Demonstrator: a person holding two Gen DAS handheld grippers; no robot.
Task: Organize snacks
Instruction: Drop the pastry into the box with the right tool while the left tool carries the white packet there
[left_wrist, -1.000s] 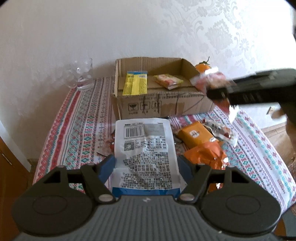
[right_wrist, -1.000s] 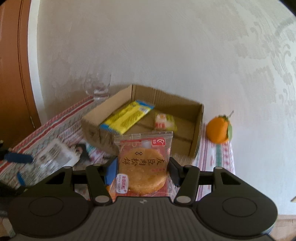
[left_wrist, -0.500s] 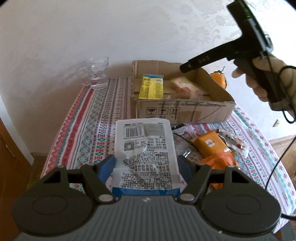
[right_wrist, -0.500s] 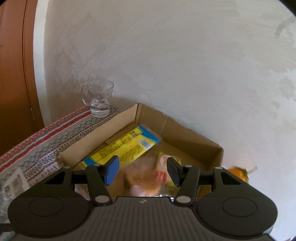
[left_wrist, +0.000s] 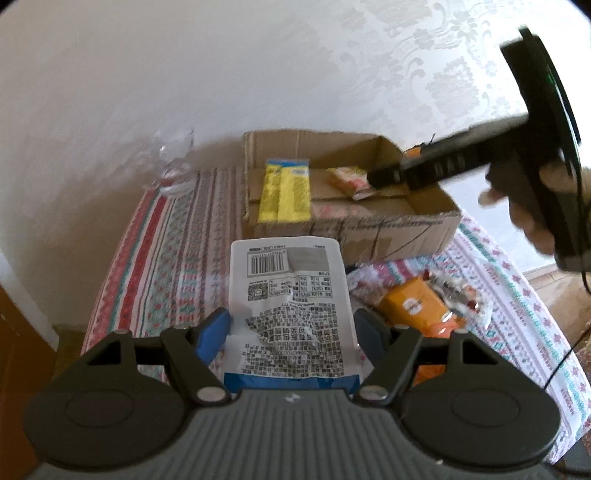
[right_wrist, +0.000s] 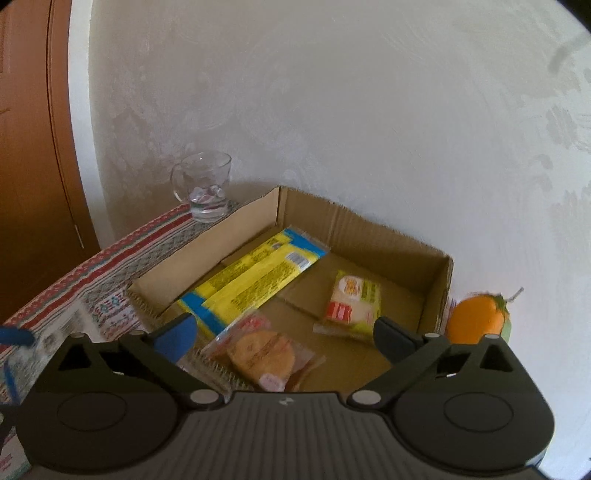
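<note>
Table: patterned red-and-teal tablecloth (left_wrist: 173, 258), lower half of the left wrist view.
Wall: white, embossed floral wallpaper (left_wrist: 424, 66) across the top.
Door: brown wood (right_wrist: 26, 184) at the left edge.
Cardboard box (right_wrist: 436, 273): centre, holding a yellow packet (right_wrist: 255, 280), a small cake pack (right_wrist: 352, 302) and a round pastry pack (right_wrist: 262, 354).
Glass mug (right_wrist: 203, 188): upper left of the box.
Orange (right_wrist: 476, 319): right of the box.
Left gripper (left_wrist: 291, 332): clamped on a white snack bag (left_wrist: 291, 295).
Right gripper (right_wrist: 282, 332): jaws opening, nothing gripped; the pastry pack lies below them.
</note>
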